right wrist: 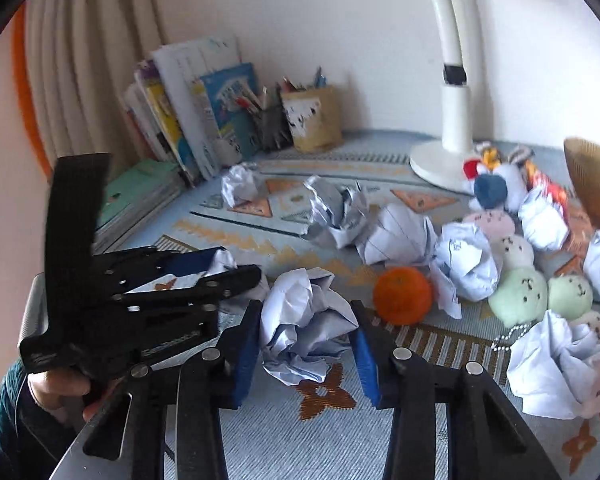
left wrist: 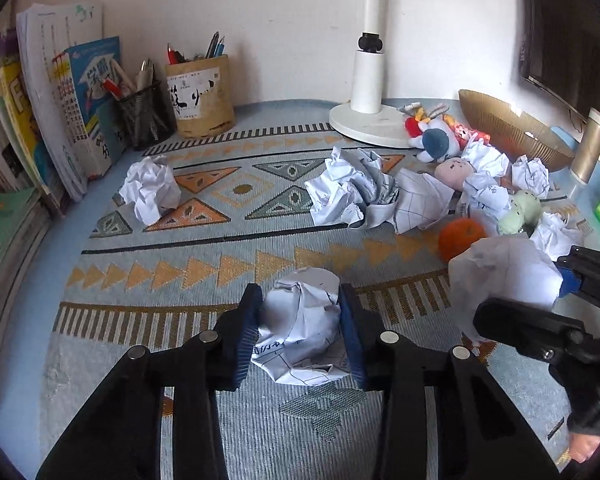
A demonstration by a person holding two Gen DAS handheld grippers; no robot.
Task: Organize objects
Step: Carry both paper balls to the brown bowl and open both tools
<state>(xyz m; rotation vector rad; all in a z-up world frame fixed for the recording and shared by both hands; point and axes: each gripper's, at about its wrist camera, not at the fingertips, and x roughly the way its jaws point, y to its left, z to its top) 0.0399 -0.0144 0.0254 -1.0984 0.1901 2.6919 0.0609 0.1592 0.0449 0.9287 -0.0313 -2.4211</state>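
The orange (right wrist: 402,295) lies on the patterned cloth (right wrist: 260,432). Crumpled papers (right wrist: 396,236) lie at its twelve o'clock, plush toys (right wrist: 540,292) at three.

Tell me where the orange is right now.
In the right wrist view the orange sits on the mat, just right of the right tongs and left of the green plush balls.

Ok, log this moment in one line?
left gripper: shut on paper ball | right gripper: shut on second paper ball | orange: on mat
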